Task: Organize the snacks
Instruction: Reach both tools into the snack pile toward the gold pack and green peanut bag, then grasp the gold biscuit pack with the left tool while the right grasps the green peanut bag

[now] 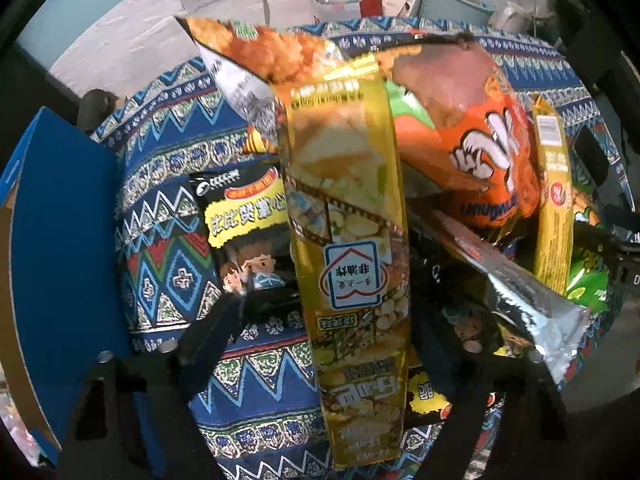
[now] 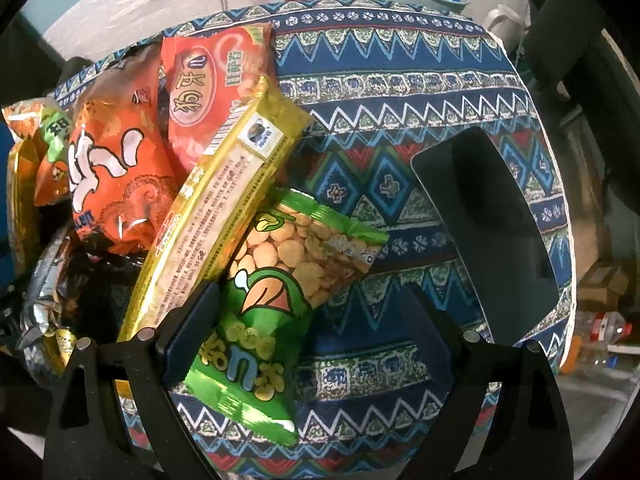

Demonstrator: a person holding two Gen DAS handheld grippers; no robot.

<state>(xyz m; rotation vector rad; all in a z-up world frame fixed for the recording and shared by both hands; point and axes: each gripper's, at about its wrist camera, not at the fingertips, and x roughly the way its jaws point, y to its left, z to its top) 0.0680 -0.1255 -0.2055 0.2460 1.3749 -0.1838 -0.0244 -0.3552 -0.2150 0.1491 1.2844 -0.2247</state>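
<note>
the green snack bag point(image 2: 276, 280) lies on the patterned tablecloth point(image 2: 400, 128) between the right gripper point(image 2: 316, 316)'s spread fingers, its long axis running 1 to 7 o'clock, touching the 9 o'clock finger. the left gripper point(image 1: 320, 332) looks spread around the gold packet point(image 1: 352, 240).

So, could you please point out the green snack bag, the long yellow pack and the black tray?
green snack bag point(image 2: 256, 320): right wrist view, lower printed half.
long yellow pack point(image 1: 352, 248): left wrist view, middle.
black tray point(image 2: 496, 224): right wrist view, floor.
</note>
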